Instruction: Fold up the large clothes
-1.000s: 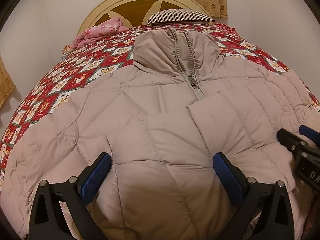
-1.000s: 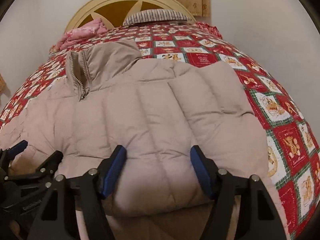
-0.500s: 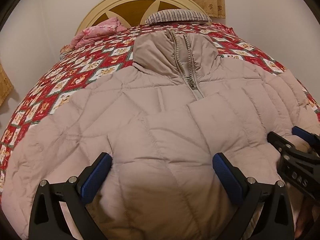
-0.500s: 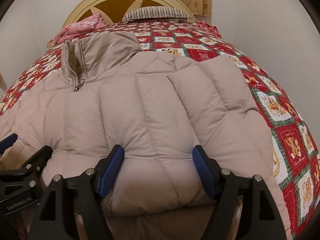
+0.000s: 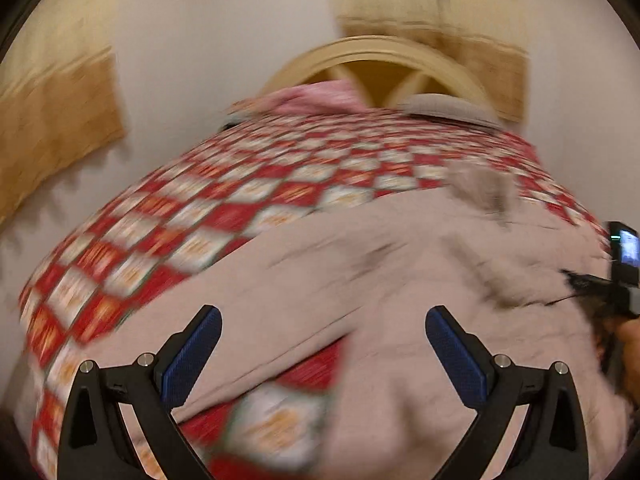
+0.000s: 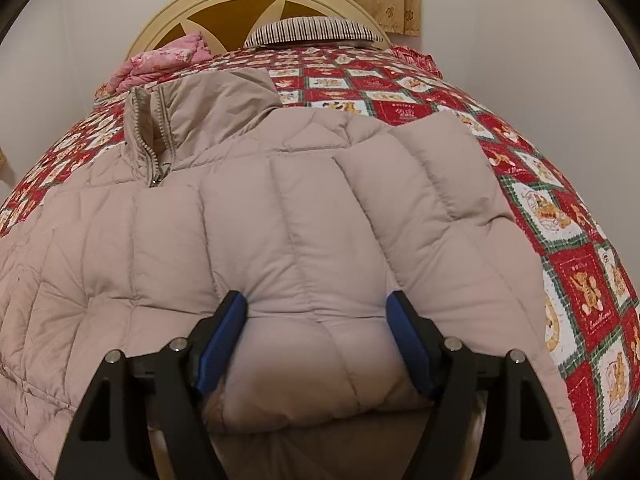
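Observation:
A large beige quilted puffer jacket (image 6: 280, 216) lies front up on the bed, collar and zipper (image 6: 154, 148) toward the headboard. One sleeve is folded across its front. My right gripper (image 6: 316, 340) is open, its blue pads straddling the puffy end of that folded sleeve, pressed against the fabric. In the blurred left wrist view the jacket (image 5: 400, 280) fills the lower right. My left gripper (image 5: 322, 356) is open and empty above the jacket's left edge. The right gripper's body (image 5: 616, 276) shows at the far right there.
The bed has a red, white and green patchwork quilt (image 6: 576, 276). A pink folded blanket (image 6: 160, 60) and a striped pillow (image 6: 312, 32) lie by the round cream headboard (image 6: 256, 4). Walls and tan curtains (image 5: 52, 120) surround the bed.
My left gripper has swung quickly to the left, away from the jacket's middle, blurring its view. My right gripper has moved forward and down onto the folded sleeve's end.

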